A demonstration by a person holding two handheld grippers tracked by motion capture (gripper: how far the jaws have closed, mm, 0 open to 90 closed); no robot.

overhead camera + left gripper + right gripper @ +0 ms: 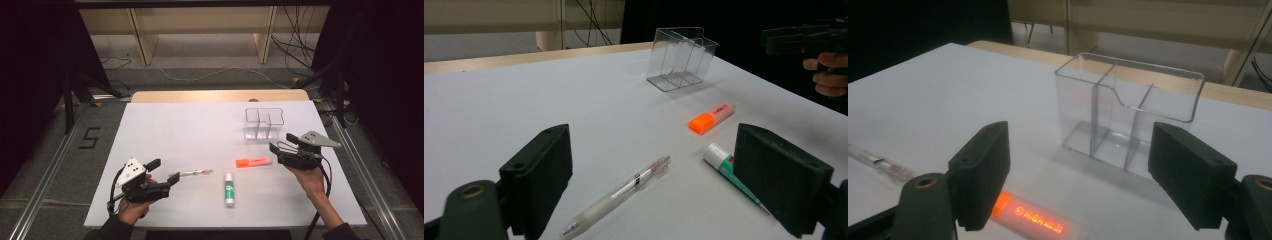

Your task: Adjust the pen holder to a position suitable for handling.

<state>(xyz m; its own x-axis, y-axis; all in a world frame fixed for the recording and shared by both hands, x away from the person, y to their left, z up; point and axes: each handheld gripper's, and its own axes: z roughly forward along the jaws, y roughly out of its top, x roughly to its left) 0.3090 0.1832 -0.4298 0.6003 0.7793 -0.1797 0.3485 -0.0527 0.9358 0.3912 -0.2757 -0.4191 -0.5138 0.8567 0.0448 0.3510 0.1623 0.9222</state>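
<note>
White table [165, 125], left gripper [166, 171] low, fingers apart

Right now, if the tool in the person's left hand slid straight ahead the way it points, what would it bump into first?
Most likely the clear pen, lying on the table just ahead of the left tool, between its open jaws. The glue stick lies off to one side; depth is hard to judge.

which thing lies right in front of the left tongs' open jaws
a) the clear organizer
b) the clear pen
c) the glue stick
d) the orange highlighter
b: in the left gripper view the clear pen lies on the table between the open jaws of the left tongs.
</note>
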